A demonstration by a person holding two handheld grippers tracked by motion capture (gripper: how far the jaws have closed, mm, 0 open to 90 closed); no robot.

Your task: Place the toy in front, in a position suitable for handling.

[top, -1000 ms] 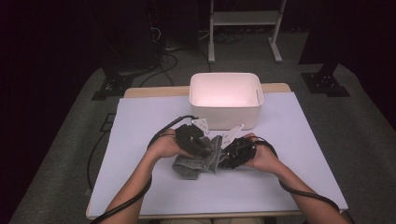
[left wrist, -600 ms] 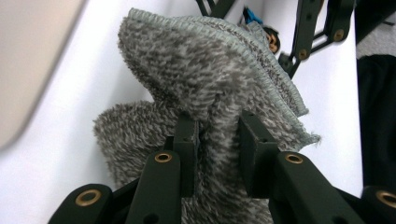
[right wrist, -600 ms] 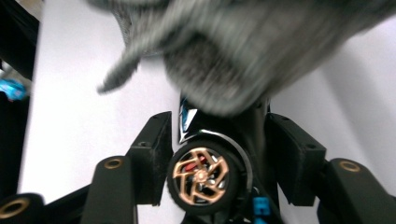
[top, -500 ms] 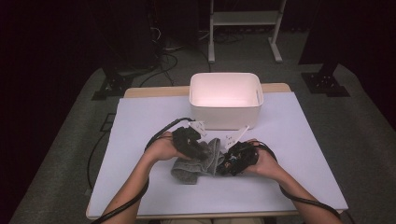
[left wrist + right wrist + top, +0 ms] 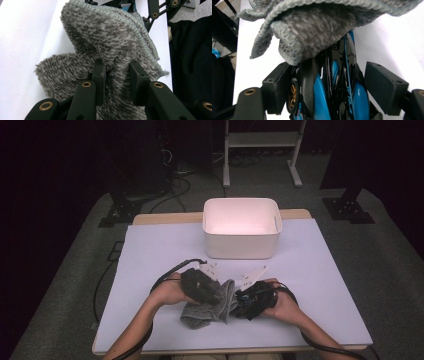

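A fluffy grey cloth (image 5: pixel 210 309) lies bunched on the white table cover between my two hands. My left gripper (image 5: pixel 116 72) is shut on a fold of this cloth (image 5: pixel 107 37); in the high view it (image 5: pixel 221 298) sits at the cloth's left. A black and blue toy car (image 5: pixel 337 82) stands between the jaws of my right gripper (image 5: pixel 330 85), its front tucked under the cloth's edge (image 5: pixel 317 25). These jaws have just been opening: the right pad (image 5: pixel 384 85) stands clear of the car. In the high view the right gripper (image 5: pixel 244 302) is at the cloth's right.
A white bin (image 5: pixel 240 247) stands at the back middle of the table, open side up. Cables trail from both grippers toward the table's near edge (image 5: pixel 235 351). Dark stands and cables cover the floor beyond the table.
Both hands have drifted a little toward the near edge of the table, and the grey cloth has come along with them.
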